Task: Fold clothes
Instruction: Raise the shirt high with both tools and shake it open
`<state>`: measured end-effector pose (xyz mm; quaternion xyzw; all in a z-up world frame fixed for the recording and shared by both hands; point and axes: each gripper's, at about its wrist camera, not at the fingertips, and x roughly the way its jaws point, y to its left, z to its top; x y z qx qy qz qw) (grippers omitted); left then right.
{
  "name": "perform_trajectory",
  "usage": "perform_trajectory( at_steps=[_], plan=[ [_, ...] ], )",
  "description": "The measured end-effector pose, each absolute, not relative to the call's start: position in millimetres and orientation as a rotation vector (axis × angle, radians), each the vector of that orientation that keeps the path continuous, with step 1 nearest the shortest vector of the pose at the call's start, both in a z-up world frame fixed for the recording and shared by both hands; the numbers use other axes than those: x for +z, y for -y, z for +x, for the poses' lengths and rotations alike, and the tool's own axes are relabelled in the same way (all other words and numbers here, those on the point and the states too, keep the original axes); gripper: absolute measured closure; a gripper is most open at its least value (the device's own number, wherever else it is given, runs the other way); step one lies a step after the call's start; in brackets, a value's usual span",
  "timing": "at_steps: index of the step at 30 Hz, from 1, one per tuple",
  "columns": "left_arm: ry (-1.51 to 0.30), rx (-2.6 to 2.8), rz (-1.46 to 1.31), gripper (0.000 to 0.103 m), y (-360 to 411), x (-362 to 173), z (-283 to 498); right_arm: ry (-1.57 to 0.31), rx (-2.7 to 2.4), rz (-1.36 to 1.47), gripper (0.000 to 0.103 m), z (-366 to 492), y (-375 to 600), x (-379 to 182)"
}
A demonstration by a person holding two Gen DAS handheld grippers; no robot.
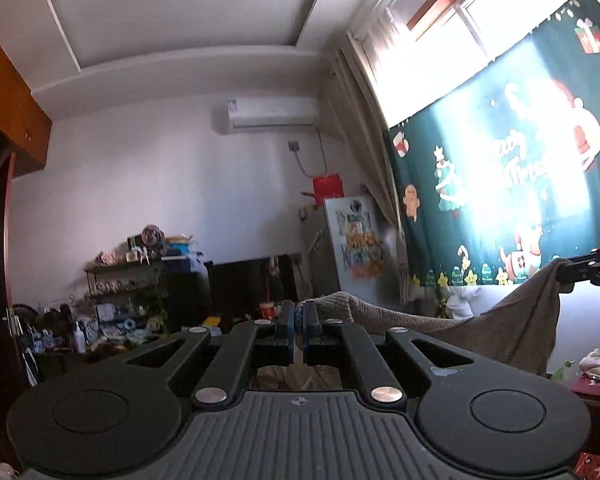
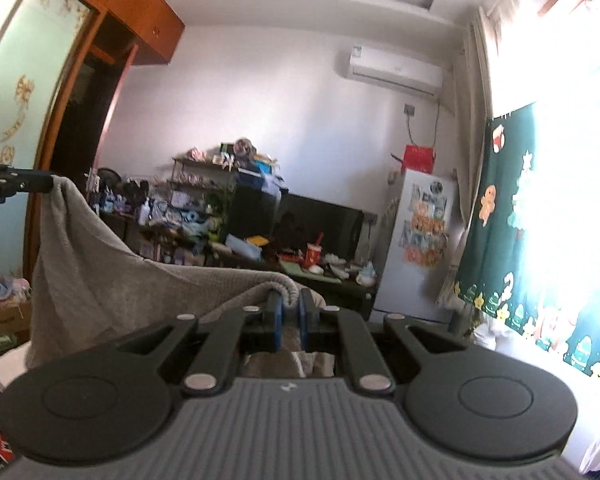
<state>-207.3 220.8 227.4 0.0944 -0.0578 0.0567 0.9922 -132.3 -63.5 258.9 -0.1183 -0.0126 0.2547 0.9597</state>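
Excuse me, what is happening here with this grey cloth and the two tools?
A person is folding clothes with a handheld gripper in each hand. The left gripper and the right gripper are each shut on an edge of one beige-grey knitted garment. The garment hangs stretched in the air between them, with both grippers pointing roughly level toward the cluttered shelves. No fold is visible yet.

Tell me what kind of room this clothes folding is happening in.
Most likely a lived-in room of a home: a wall air conditioner, a small fridge covered in stickers, a dark TV screen beside cluttered shelves, and a Christmas curtain over the window.
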Motion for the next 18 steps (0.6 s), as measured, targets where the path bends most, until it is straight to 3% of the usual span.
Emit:
perform_trajectory(
  at_steps=[9, 18],
  plan=[
    [0.003, 0.112, 0.172, 0.099, -232, 199, -179, -0.051, 0.571, -0.255, 0.095, -122, 40, 257],
    [-0.297, 0.112, 0.041, 0.099, -262, 62, -73, -0.374, 0.578, -0.287, 0.095, -17, -11, 122]
  ],
)
